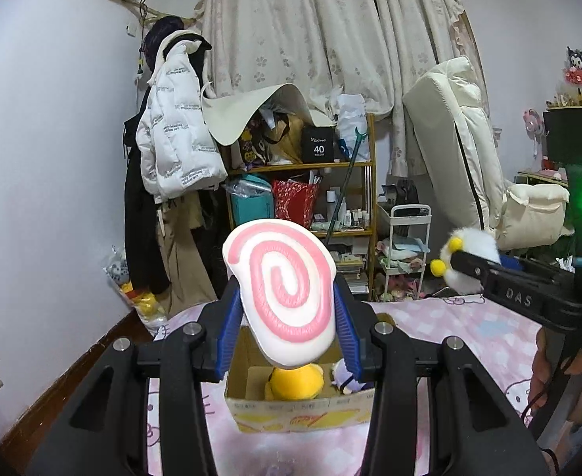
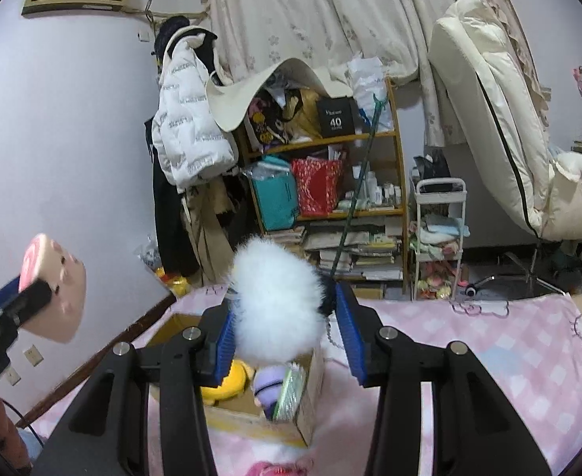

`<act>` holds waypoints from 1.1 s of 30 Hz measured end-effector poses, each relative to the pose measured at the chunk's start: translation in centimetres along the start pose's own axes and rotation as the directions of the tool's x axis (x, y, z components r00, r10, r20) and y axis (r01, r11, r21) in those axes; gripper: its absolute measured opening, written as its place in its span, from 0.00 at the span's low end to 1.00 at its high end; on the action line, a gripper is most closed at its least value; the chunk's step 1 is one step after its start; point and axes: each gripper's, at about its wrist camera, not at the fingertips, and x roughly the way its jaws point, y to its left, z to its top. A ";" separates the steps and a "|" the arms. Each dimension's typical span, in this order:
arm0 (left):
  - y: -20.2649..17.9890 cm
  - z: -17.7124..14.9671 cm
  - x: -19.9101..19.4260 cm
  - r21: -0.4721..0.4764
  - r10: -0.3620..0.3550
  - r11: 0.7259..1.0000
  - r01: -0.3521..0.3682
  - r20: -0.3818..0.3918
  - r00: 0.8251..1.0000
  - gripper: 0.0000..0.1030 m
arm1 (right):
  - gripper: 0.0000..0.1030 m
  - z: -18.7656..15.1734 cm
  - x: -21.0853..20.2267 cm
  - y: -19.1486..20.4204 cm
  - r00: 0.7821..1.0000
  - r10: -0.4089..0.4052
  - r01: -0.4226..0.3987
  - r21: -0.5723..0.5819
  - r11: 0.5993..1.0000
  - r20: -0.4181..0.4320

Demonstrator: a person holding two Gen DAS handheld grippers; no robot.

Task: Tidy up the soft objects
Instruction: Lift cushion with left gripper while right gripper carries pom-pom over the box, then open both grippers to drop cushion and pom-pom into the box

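Left wrist view: the left gripper (image 1: 287, 309) clamps a pink-swirl squishy (image 1: 281, 289) above the cardboard box (image 1: 299, 412) on the pink bedspread (image 1: 469, 329). The right gripper (image 2: 287, 325) pinches a white fluffy toy (image 2: 275, 305). Best to centre each over the opening before letting go — a yellow plush (image 1: 295, 384) and a purple toy (image 2: 269, 386) already crowd the box.
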 end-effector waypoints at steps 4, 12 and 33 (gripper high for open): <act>-0.2 0.5 0.7 -0.008 -0.014 1.000 0.014 0.003 1.000 0.41 | 0.47 1.0 0.5 0.3 1.000 -0.004 0.004 -0.003 1.000 0.016; -1.0 0.9 2.5 0.028 -0.038 0.999 0.037 0.027 0.999 0.42 | 0.47 1.2 1.4 0.4 1.000 -0.014 0.014 -0.006 1.000 0.022; 2.0 -4.9 11.7 -0.087 -0.045 0.996 0.029 -0.182 0.982 0.54 | 0.50 -4.6 10.1 1.5 0.975 0.063 -0.073 -0.039 0.997 -0.214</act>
